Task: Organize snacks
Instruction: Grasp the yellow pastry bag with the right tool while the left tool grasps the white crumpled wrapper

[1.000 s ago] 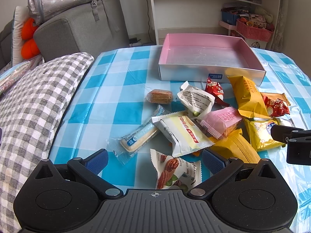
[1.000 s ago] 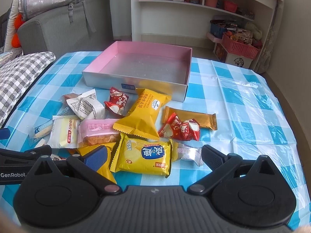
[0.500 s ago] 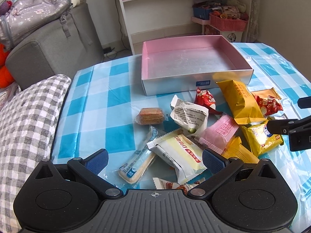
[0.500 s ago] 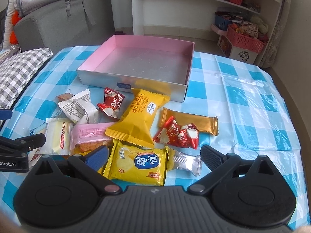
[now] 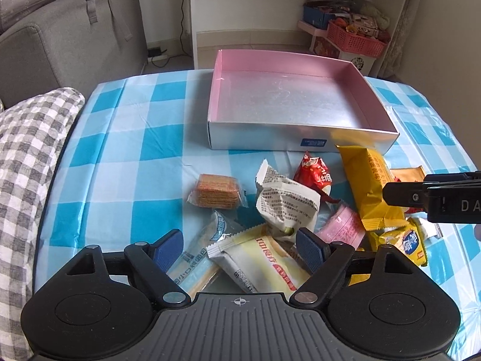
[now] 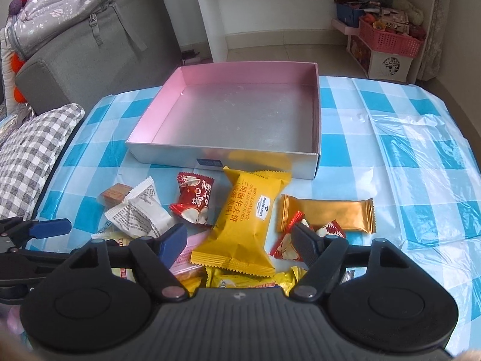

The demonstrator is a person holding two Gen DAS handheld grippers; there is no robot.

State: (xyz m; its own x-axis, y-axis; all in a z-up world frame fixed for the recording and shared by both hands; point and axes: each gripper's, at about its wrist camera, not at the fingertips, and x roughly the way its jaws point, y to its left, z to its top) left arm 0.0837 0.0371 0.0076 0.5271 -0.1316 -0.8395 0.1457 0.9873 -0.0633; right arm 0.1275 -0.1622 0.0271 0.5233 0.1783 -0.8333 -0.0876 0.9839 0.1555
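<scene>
A shallow box, pink inside with silver walls [image 5: 255,134] [image 6: 225,152], stands empty on the blue checked table. Several wrapped snacks lie in a heap in front of it. My left gripper [image 5: 240,248] is open and empty over a pale yellow packet [image 5: 261,258], near a white crumpled packet [image 5: 285,201] and a cracker stack [image 5: 216,191]. My right gripper [image 6: 240,240] is open and empty over a large yellow waffle packet [image 6: 246,219] [image 5: 366,186], with a red candy [image 6: 194,200] and a gold bar [image 6: 327,212] alongside.
A grey checked cushion [image 5: 27,162] lies along the table's left edge. A grey sofa with a bag [image 6: 75,30] stands behind. White shelves and a red basket [image 6: 387,40] are at the back. The right gripper shows at the right of the left wrist view [image 5: 433,197].
Both grippers have moved forward toward the box and lower over the snack heap. Their jaws stay open. The snacks have not moved.
</scene>
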